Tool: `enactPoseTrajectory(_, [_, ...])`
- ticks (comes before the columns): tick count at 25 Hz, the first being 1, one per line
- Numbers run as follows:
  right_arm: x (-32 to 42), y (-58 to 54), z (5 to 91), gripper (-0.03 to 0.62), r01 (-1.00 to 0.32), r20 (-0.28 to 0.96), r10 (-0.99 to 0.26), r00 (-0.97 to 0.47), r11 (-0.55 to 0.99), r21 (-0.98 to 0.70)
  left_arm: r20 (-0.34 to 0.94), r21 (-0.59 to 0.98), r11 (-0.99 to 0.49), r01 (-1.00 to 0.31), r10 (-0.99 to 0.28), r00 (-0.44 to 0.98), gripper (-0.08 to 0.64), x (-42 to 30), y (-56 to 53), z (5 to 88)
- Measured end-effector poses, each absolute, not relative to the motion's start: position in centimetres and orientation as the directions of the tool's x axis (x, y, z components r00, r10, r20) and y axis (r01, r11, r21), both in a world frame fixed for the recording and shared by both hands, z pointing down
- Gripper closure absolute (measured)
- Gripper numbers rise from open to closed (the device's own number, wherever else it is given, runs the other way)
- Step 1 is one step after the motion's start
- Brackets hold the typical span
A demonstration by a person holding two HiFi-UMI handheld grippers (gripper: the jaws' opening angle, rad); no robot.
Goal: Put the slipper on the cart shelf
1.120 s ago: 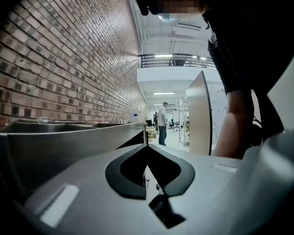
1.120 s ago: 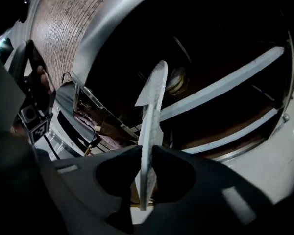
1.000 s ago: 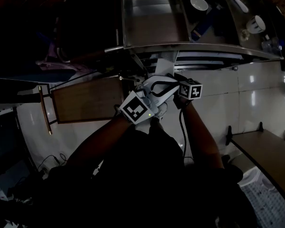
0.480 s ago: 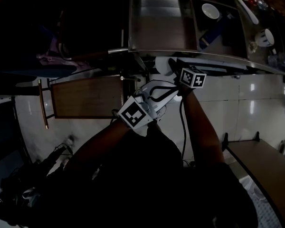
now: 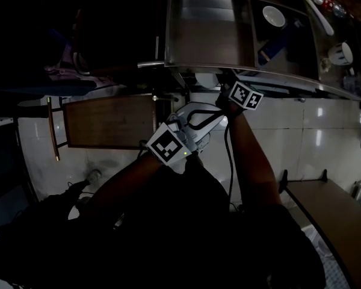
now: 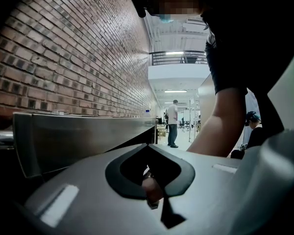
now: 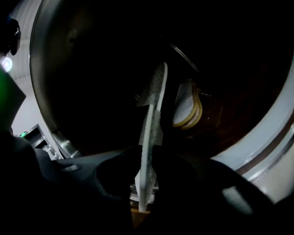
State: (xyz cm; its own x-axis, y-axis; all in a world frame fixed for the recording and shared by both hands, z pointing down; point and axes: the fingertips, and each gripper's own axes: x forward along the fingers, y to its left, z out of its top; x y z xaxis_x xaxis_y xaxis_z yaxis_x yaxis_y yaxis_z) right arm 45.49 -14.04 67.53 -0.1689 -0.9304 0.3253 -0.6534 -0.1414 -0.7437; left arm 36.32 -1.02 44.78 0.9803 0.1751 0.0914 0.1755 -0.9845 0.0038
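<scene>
My right gripper (image 7: 148, 180) is shut on a white slipper (image 7: 151, 126), which stands edge-on between its jaws and points into the dark cart shelf (image 7: 103, 82). A second slipper (image 7: 188, 107) with a beige sole lies deeper on that shelf. In the head view the held slipper (image 5: 206, 80) shows as a pale patch under the cart's steel edge (image 5: 277, 76), just ahead of the right gripper (image 5: 224, 88). My left gripper (image 5: 207, 112) hangs beside it, below the cart. Its jaws (image 6: 157, 204) meet with nothing between them.
The steel cart's top (image 5: 210, 35) holds a white bowl (image 5: 274, 15), a blue item (image 5: 271, 47) and cups (image 5: 343, 53). A wooden board on a frame (image 5: 108, 120) stands left of my arms. A brick wall (image 6: 73, 58) runs along the left; a person (image 6: 173, 123) stands far down the hall.
My right gripper has carried the slipper up toward the cart, under its steel edge. The left gripper has barely shifted.
</scene>
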Motion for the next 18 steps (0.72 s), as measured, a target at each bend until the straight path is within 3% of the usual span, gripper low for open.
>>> enactPoseTrajectory(6, [46.9, -14.5, 67.4, 0.485, -0.668, 0.335, -0.936, -0.110, -0.180, -0.722, 0.095, 0.017, -0.985, 0.173, 0.174, 0.980, 0.557, 36.2, -1.1, 45.1])
enactPoseTrajectory(12, [49.2, -13.8, 68.0, 0.311, -0.762, 0.404, -0.915, 0.003, -0.264, -0.592, 0.099, 0.021, -0.986, 0.165, 0.167, 0.981, 0.557, 35.9, -1.2, 45.3])
enactPoseTrajectory(18, [51.1, -11.4, 66.1, 0.304, -0.818, 0.397, -0.912, 0.102, -0.304, -0.489, 0.090, 0.028, -0.988, 0.153, 0.155, 0.984, 0.557, 35.6, -1.6, 44.9])
